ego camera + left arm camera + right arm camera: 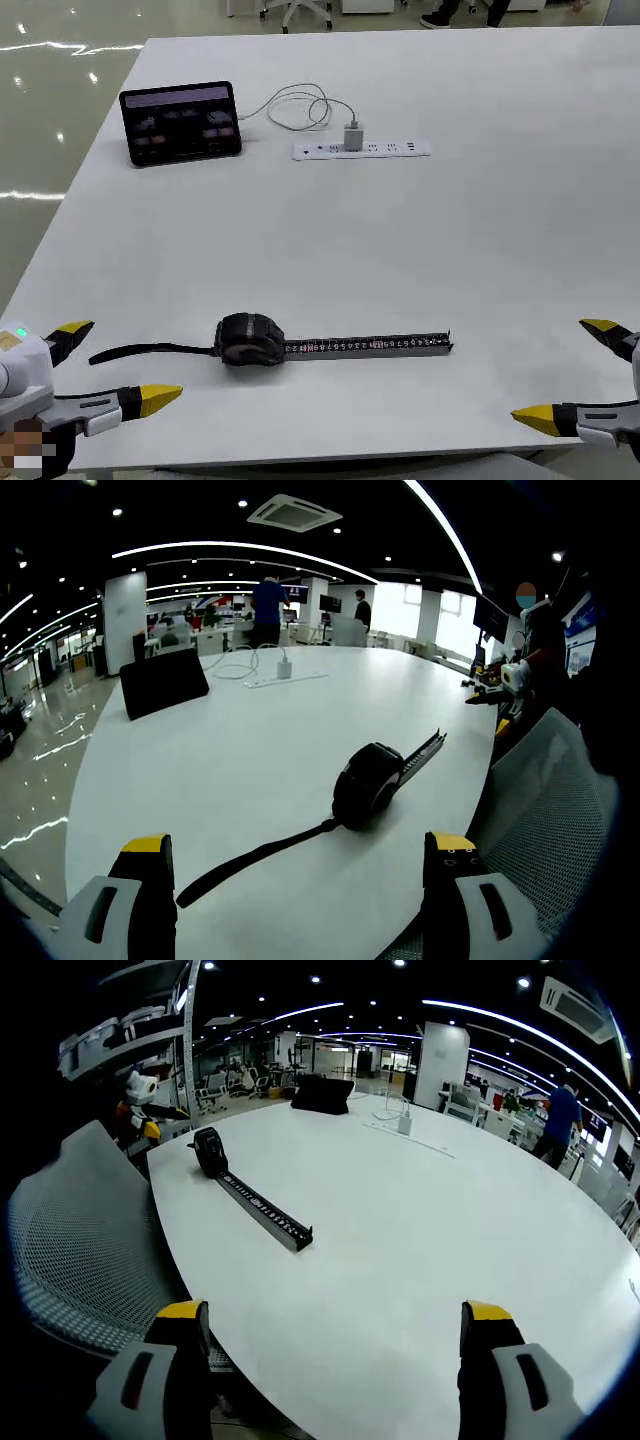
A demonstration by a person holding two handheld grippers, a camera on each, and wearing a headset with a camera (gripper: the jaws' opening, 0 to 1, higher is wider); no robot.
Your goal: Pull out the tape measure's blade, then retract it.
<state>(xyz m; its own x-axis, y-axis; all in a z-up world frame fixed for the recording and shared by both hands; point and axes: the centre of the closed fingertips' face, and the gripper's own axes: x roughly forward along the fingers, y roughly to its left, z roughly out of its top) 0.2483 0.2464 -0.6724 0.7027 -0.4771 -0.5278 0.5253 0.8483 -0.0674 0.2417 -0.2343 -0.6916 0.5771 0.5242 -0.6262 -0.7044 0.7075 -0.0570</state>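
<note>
Near the front edge of the worktop (400, 230): tape measure (250, 340), blade (370, 345) out flat to the right and running along that edge, strap (150, 352) trailing left. Wide open and gripping nothing: left claw (122, 362), just beside the strap end. Likewise open and empty: right claw (564, 370), well apart from the blade tip, probably over the front edge. Broad free surface between tape measure and tablet (180, 122), power strip (362, 150) farther back.

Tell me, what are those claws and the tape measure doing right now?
Both open, empty: left claw, right claw. On table, tape measure, blade out, untouched. Far back: tablet, power strip.
</note>
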